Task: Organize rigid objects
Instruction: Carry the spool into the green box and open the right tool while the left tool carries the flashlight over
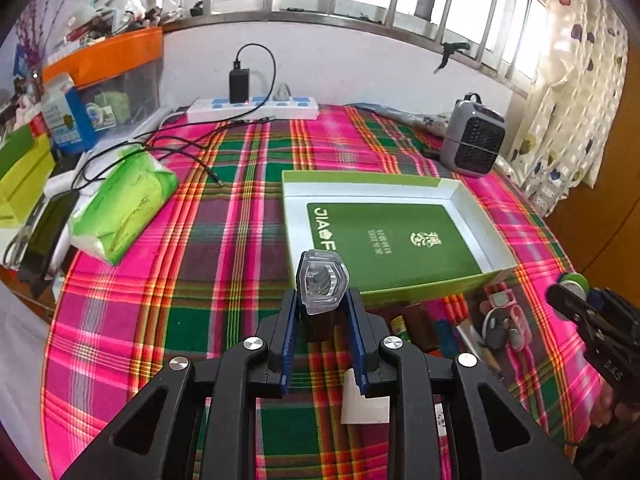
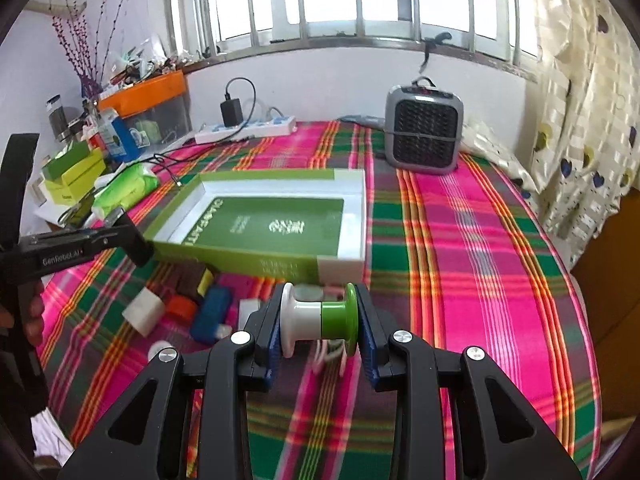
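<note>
While left gripper pinches flashlight, right gripper pinches spool; both short of box near edge.

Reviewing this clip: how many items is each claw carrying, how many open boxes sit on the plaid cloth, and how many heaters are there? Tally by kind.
Held items: 2, a clear-capped black object in the left claw and a white-and-green spool in the right claw
Open green boxes: 1
Grey heaters: 1
Total: 4
</note>
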`<state>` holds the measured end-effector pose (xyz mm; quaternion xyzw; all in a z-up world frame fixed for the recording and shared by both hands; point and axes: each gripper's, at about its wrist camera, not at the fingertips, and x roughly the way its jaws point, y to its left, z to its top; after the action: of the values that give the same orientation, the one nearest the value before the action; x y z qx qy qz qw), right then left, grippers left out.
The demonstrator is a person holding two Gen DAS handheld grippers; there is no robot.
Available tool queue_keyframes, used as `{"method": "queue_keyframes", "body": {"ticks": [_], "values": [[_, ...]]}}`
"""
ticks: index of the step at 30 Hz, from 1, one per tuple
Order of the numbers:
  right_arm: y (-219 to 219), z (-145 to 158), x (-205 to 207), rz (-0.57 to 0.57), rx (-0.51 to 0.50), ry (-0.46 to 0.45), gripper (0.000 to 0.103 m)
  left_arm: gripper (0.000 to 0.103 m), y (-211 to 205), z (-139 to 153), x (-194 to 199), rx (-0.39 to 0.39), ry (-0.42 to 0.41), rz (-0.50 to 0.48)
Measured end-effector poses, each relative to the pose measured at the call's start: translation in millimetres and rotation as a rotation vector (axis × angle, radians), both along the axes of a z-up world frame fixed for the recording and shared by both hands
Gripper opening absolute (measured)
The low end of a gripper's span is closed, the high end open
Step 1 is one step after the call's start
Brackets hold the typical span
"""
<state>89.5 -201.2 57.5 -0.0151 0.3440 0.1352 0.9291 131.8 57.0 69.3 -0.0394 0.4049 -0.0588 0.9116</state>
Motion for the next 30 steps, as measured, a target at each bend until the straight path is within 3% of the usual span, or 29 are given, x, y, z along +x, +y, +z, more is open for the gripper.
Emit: {"method": "queue_keyframes", "body": {"ticks": [12,30], "values": [[8.8,19.9,36.1,0.046,0.007,-0.012,0.033,0.022,-3.1,31.4,14.8,0.012,-0.054,-0.040],[32.2,-8.5,123.0,0.101,-0.052,0.116,0.033,0.022,-21.0,-3.8,90.6,0.037,0.057,-0.092]]}}
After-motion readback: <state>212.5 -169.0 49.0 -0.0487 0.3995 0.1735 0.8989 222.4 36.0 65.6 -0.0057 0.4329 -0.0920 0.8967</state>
